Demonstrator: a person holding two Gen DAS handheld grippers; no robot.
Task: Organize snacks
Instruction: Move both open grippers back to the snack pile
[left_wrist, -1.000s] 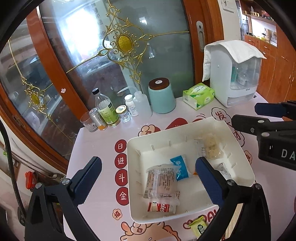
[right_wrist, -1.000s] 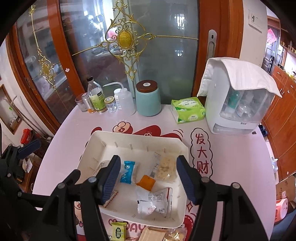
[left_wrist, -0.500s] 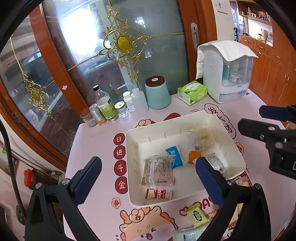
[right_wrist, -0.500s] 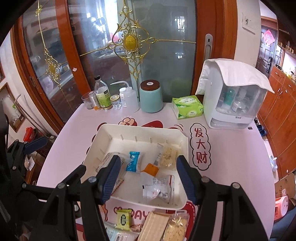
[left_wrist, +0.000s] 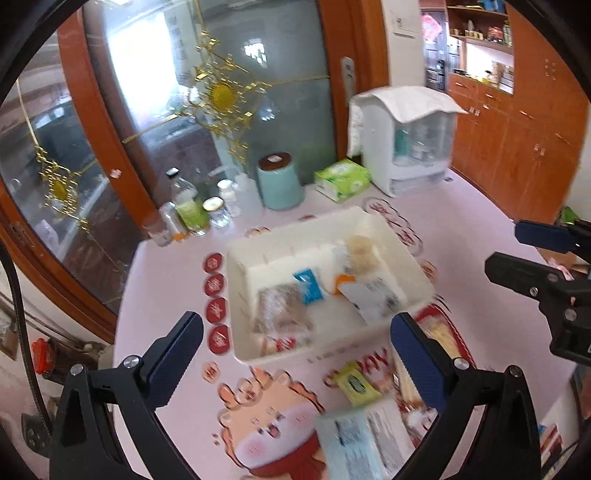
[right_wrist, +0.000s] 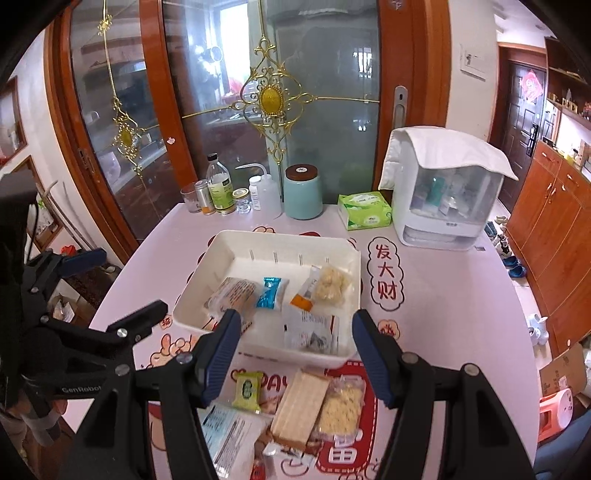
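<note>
Right claw (right_wrist: 293, 350): released, jaws spread wide, empty, hovering above the near rim of the white tray (right_wrist: 236, 240). Left claw (left_wrist: 295, 354): likewise released and empty, held over the table's near-left part; its view is motion-blurred.

Tray contents: clear-wrapped brown cake (right_wrist: 232, 295) at left; blue sachet (right_wrist: 271, 291) beside it; small orange packet (right_wrist: 302, 303); clear bag of pale puffed pieces (right_wrist: 330, 286) at the far right; white printed pouch (right_wrist: 310, 330) against the near wall.

Loose snacks, on the table (right_wrist: 443, 295) just in front of the tray: yellow-green wrapped sweet (right_wrist: 249, 389); tan wafer bar (right_wrist: 300, 410); clear pack of yellow crumbly biscuit (right_wrist: 341, 406) touching the bar's right side; pale blue printed packet (right_wrist: 229, 435) nearest the camera.

Step in hand, by judgement: between placements, several items stowed and four or more outstanding. Next move calls for lowering an open claw onto one loose item; the wafer bar lies squarely under the right claw. Thin wrappers lie flat, so the jaws must reach the tabletop.

Background: teal canister (right_wrist: 303, 192), green tissue pack (right_wrist: 364, 210), bottles (right_wrist: 218, 192), white cabinet (right_wrist: 447, 192).
</note>
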